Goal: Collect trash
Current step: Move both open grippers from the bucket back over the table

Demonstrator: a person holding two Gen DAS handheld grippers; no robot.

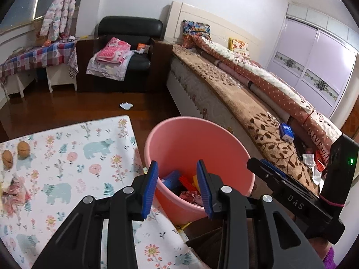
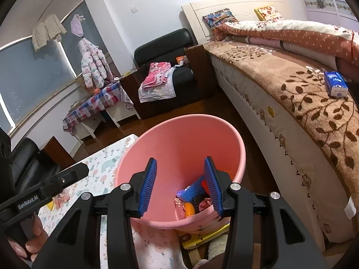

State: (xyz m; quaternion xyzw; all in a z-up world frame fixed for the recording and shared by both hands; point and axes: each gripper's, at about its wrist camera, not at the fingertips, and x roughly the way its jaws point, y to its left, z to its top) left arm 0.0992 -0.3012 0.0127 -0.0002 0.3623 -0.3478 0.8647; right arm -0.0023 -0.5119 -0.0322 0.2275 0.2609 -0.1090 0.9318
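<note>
You're holding both the left gripper [image 1: 177, 187] and right gripper [image 2: 180, 186] parted and empty over the pink bucket [image 1: 179, 143] just ahead, where light, crinkly wrappers [image 2: 190, 199] are lying, needing only pinching at edges.

Both tongs hang over the pink bin's [image 1: 197, 139] open mouth with nothing between their blue pads; the left tongs [image 1: 177, 183] and right tongs [image 2: 181, 183] have clear room straight down until the trash [image 2: 193, 197] heaped at the bottom. At nine o'clock of the bin the worktop [image 1: 67, 157] presses against its wall, with two walnuts [image 1: 15, 154] at its far left. At three o'clock the bed [image 2: 291, 116] closes that side. Toward twelve o'clock bare floor [image 1: 145, 114] lies open, save a crumpled white scrap [image 1: 126, 105].
</note>
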